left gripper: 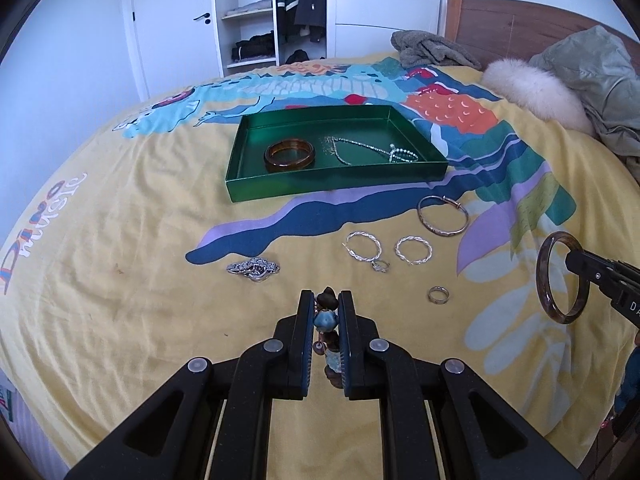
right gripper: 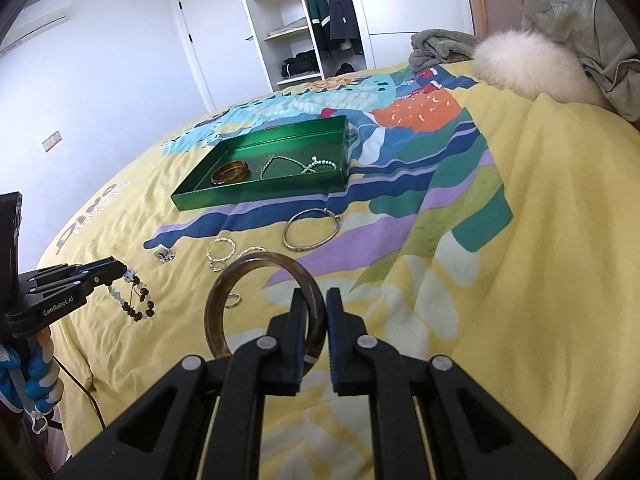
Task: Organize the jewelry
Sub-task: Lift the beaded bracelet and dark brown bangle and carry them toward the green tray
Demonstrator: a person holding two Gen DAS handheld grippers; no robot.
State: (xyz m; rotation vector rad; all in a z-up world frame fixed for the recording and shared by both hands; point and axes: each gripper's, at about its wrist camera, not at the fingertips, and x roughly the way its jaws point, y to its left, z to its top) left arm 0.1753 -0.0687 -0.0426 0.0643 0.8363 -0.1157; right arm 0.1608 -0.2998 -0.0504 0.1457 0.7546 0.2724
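A green tray [left gripper: 256, 190] [right gripper: 208, 196] lies on the bed, holding an amber bangle [left gripper: 289, 155] [right gripper: 231, 172] and a silver chain [left gripper: 372, 150] [right gripper: 298, 164]. My left gripper [left gripper: 326, 304] [right gripper: 120, 272] is shut on a beaded bracelet [left gripper: 325, 320] [right gripper: 138, 300], lifted off the sheet. My right gripper [right gripper: 314, 300] [left gripper: 570, 260] is shut on a dark tortoiseshell bangle [right gripper: 256, 264] [left gripper: 562, 278], held upright above the bed. Loose on the sheet lie a gold bangle [left gripper: 442, 215] [right gripper: 312, 228], two twisted silver hoops [left gripper: 364, 246] [left gripper: 414, 250], a small ring [left gripper: 439, 295] [right gripper: 233, 300] and a silver watch band [left gripper: 253, 269].
The yellow printed bedsheet [left gripper: 120, 240] covers the whole surface. A grey towel [left gripper: 432, 50], a white fur piece [left gripper: 532, 88] and a green jacket [left gripper: 592, 64] sit at the headboard end. An open wardrobe [left gripper: 256, 12] stands beyond the bed. A hand in a blue-and-white glove [right gripper: 38, 376] holds the left gripper.
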